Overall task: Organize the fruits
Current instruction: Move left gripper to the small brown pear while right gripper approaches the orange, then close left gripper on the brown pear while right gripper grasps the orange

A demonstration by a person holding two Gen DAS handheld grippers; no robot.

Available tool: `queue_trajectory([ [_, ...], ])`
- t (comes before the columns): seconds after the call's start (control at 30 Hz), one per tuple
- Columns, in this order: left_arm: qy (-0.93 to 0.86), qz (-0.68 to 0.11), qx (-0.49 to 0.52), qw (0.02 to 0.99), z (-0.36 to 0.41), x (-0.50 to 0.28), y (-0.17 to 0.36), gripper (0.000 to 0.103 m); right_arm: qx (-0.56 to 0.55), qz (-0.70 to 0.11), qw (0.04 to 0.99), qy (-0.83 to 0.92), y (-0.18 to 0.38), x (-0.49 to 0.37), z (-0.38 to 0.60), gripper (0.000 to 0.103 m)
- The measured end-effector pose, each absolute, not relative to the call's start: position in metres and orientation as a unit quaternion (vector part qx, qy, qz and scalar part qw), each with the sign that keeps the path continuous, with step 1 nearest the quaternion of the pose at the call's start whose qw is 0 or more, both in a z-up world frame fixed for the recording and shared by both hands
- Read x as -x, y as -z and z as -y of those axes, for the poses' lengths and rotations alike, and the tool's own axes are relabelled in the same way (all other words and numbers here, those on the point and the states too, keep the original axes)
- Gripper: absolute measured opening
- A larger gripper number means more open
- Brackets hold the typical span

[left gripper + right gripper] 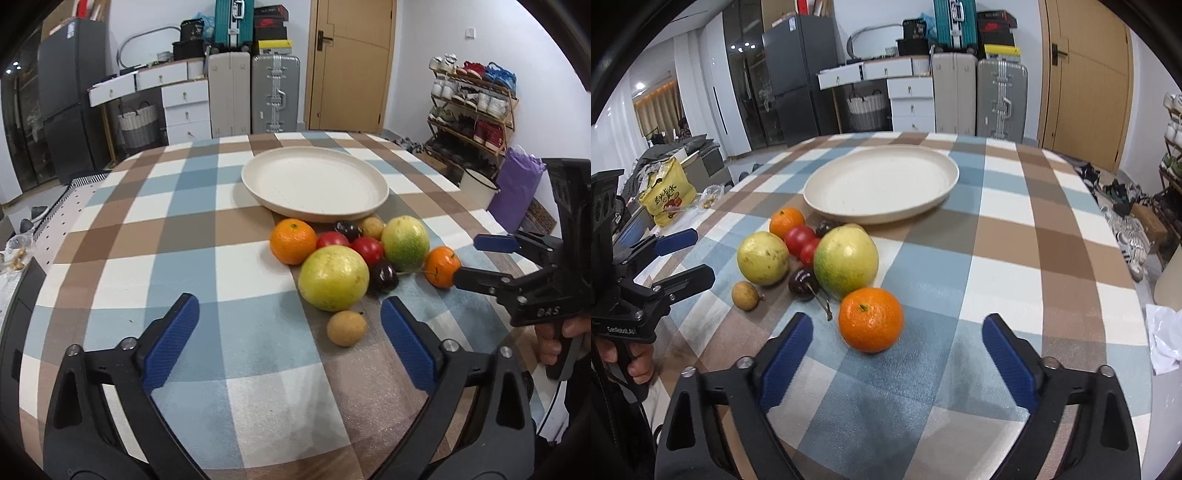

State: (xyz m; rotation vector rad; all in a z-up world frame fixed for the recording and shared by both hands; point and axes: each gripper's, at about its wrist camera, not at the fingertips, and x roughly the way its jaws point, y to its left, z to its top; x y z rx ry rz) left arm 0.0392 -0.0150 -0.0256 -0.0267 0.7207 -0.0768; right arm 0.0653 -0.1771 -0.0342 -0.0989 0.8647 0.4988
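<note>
Small tan fruit half hidden behind green-yellow fruit; shoe rack detail blurred.

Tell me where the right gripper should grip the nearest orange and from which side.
Grip the nearest orange across its widest middle, coming straight forward and low with the right gripper, whose jaws are open. The fruit is round, stem end up, and lies apart from the pile. The cherry stems sit at its left, so keep the left finger clear of them.
</note>
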Motion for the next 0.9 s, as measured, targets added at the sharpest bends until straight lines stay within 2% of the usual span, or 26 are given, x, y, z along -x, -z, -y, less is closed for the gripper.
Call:
queue_trajectory([
  [0.23,0.05,-0.387,0.006,0.921,0.027,-0.05,0.04,0.086,0.064,-0.437,0.864,-0.242,0.045,-0.071,0.168,0.079],
  [0.3,0.057,-0.397,0.008,0.916,0.03,-0.052,0.043,0.083,0.063,-0.443,0.861,-0.244,0.047,-0.072,0.168,0.073],
  [0.47,0.078,-0.415,0.012,0.906,0.037,-0.058,0.049,0.069,0.07,-0.447,0.856,-0.251,0.048,-0.074,0.162,0.062],
  [0.53,0.085,-0.423,0.015,0.902,0.039,-0.059,0.051,0.06,0.073,-0.446,0.855,-0.255,0.048,-0.074,0.16,0.057],
  [0.67,0.1,-0.433,0.017,0.896,0.043,-0.059,0.054,0.049,0.074,-0.446,0.853,-0.26,0.048,-0.073,0.158,0.051],
  [0.77,0.103,-0.435,0.021,0.894,0.043,-0.06,0.055,0.036,0.073,-0.444,0.852,-0.266,0.047,-0.072,0.157,0.046],
  [0.8,0.105,-0.435,0.024,0.894,0.043,-0.06,0.055,0.028,0.072,-0.443,0.853,-0.267,0.046,-0.072,0.157,0.044],
  [0.9,0.112,-0.434,0.035,0.893,0.04,-0.059,0.054,0.024,0.073,-0.442,0.853,-0.269,0.045,-0.07,0.157,0.042],
])
